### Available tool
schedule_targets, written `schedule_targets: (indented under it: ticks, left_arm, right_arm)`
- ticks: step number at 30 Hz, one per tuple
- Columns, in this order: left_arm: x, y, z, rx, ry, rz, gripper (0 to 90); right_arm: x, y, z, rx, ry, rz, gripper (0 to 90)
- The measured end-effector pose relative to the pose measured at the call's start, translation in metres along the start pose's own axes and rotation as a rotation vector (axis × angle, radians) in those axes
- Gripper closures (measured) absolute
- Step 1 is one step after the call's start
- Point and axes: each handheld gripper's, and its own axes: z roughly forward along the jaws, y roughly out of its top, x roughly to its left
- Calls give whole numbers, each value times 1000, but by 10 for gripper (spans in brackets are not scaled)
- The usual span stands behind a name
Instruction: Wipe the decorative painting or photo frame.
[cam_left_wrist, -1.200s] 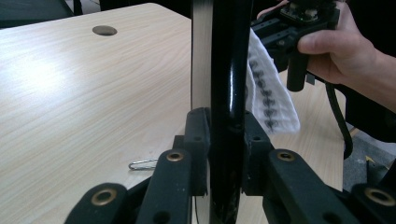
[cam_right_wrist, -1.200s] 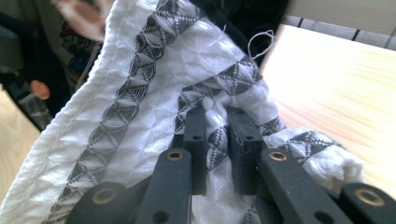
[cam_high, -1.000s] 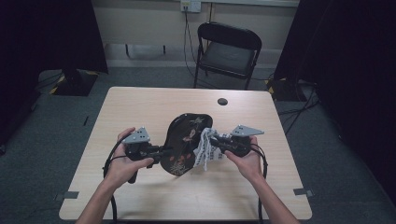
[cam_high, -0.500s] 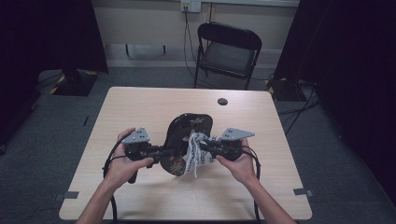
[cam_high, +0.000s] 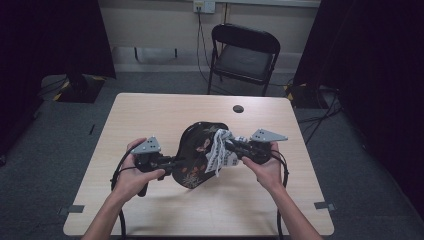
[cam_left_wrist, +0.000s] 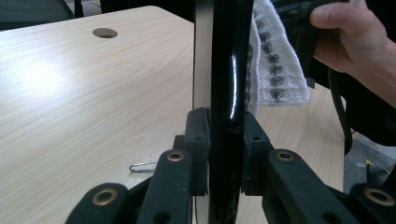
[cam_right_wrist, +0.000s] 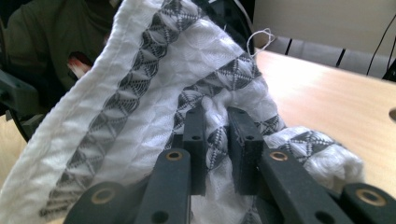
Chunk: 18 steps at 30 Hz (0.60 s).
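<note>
A black lacquered plate (cam_high: 196, 150) with a flower pattern is held tilted above the wooden table (cam_high: 150, 115). My left gripper (cam_high: 175, 161) is shut on its near-left rim. In the left gripper view the plate (cam_left_wrist: 224, 70) stands edge-on between the left gripper's (cam_left_wrist: 224, 140) pads. A white cloth (cam_high: 216, 151) with a dark woven pattern lies against the plate's right side, and my right gripper (cam_high: 231, 146) is shut on it. In the right gripper view the cloth (cam_right_wrist: 149, 93) is bunched around the right gripper (cam_right_wrist: 217, 126), with a fold pinched between the pads.
A black folding chair (cam_high: 245, 50) stands behind the table's far edge. A round cable hole (cam_high: 238, 108) sits near the far right of the tabletop. A paper clip (cam_left_wrist: 142, 165) lies on the wood under the plate. Dark curtains and cables flank the table.
The right hand has lifted the cloth a little higher on the plate's right side. The left hand and the plate stay where they were.
</note>
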Motion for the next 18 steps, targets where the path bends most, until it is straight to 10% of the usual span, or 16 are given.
schedule_targets:
  ticks: [18]
  left_arm:
    - [-2,0,1,6,3,9,769]
  right_arm:
    - [29,56,2,-101,51,-79,784]
